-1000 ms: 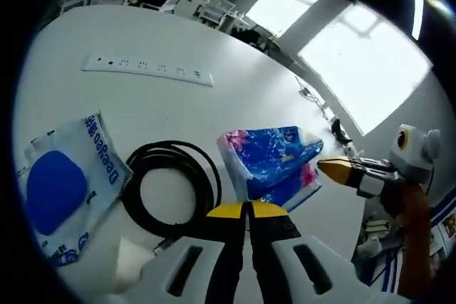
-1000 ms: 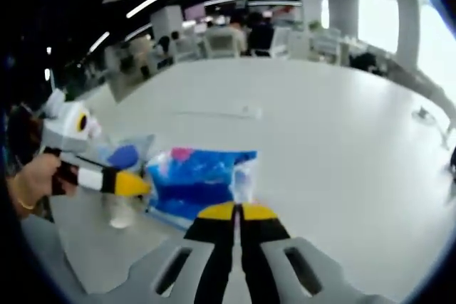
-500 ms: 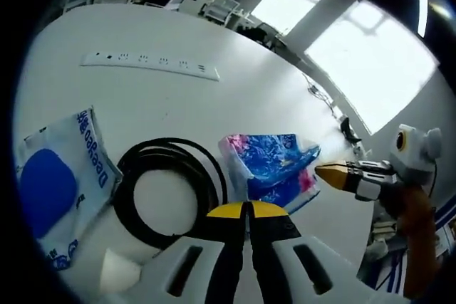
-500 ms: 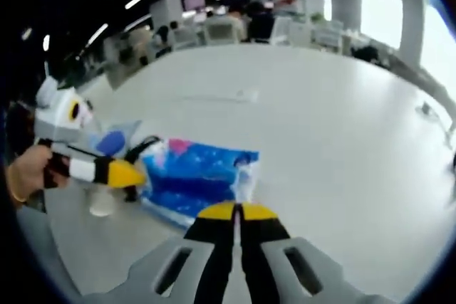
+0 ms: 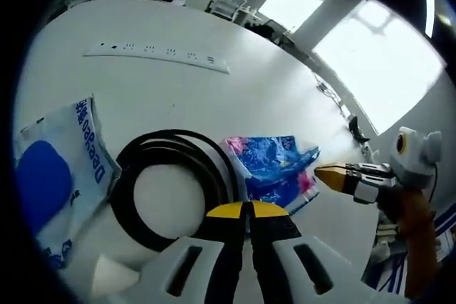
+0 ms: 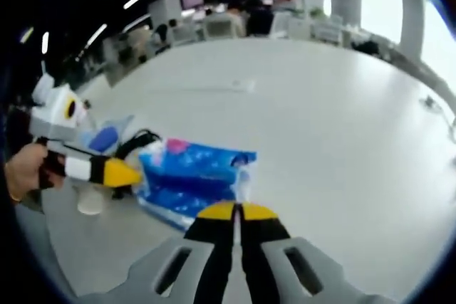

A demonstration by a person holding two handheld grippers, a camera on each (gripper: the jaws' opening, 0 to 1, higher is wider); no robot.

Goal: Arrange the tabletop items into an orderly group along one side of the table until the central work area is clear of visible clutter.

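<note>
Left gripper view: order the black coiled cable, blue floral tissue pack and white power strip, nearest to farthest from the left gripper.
1. Black coiled cable: just ahead of the left gripper, to its left.
2. Blue floral tissue pack: ahead, slightly right; close to the cable's rank.
3. White power strip: far across the table, clearly farthest.

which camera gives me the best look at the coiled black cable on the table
The left gripper view. There the black cable lies as a full open loop on the white table, between the white wipes pack and the blue tissue pack. In the right gripper view only a short arc peeks out beside the tissue pack.
</note>
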